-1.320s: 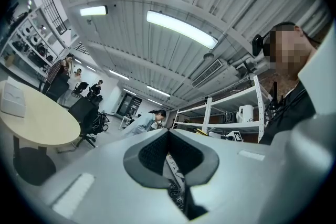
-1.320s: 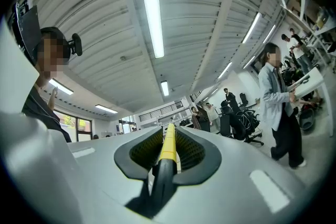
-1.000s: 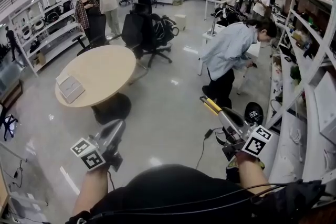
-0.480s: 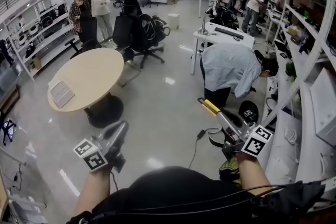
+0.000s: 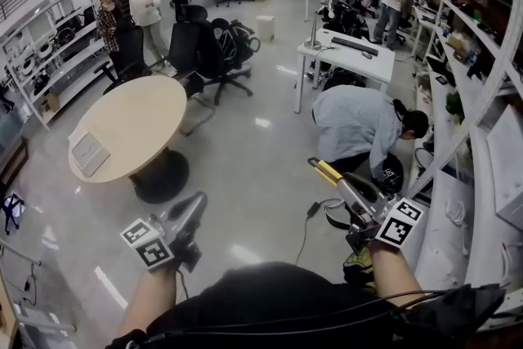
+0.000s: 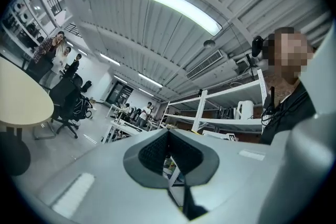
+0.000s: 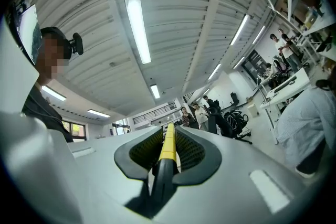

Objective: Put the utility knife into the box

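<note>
Both point forward, about level. The right gripper [image 5: 345, 182] has its fingers [image 7: 197, 152] clamped on a yellow-and-black utility knife [image 7: 168, 145], whose yellow end juts beyond them. The left gripper [image 5: 196, 202] has its fingers closed and empty.

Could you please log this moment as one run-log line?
right gripper: jaws shut on utility knife | left gripper: jaws together, empty | box: on round table, knife not yet in

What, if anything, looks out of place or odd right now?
Nothing looks spilled or damaged. The utility knife is clamped in the right gripper and sticks out past its jaws, far from the flat grey box on the round table. A person bends low just ahead of it; mind them.
</note>
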The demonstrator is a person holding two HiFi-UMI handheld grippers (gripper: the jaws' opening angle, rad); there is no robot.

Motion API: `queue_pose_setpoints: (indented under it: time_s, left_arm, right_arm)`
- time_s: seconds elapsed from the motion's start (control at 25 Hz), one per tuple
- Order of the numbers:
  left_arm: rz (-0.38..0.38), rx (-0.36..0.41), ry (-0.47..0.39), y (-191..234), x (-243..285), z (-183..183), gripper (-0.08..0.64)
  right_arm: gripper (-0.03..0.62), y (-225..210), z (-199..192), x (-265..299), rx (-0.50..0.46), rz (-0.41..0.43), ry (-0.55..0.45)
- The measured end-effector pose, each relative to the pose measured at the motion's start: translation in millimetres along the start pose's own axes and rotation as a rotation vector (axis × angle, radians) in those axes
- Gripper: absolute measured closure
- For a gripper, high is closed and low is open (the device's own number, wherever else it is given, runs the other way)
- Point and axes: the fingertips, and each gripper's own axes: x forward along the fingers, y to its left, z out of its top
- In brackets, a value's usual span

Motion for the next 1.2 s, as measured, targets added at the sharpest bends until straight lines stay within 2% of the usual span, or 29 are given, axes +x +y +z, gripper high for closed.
queue_pose_setpoints:
  time_s: [0.12,0.32,0.48,0.68,1.04,1.2]
  left_arm:
    - [-0.019,-0.023,0.001,30,7,7,0.561]
    - [-0.064,-0.056,-0.009,106,16,36,0.561]
    - [-0.098,-0.036,-0.007,169,10,76,0.561]
    - [-0.1,-0.02,-0.004,243,4,116,0.561]
    - [-0.115,-0.036,0.011,314,26,130,0.561]
    - [-0.099,-0.041,0.021,334,50,128,0.561]
  right_arm:
    - [0.502,-7,-1,28,-0.011,-0.017,0.01]
    - [0.502,-14,-2,102,-0.041,-0.054,0.008]
    - [0.502,-10,-2,172,-0.073,-0.071,-0.004]
    - [0.502,-16,-6,244,-0.079,-0.093,-0.021]
    - [0.503,-52,-13,303,-0.066,-0.131,-0.019]
    - [0.503,-87,-5,316,-0.048,-0.133,-0.026]
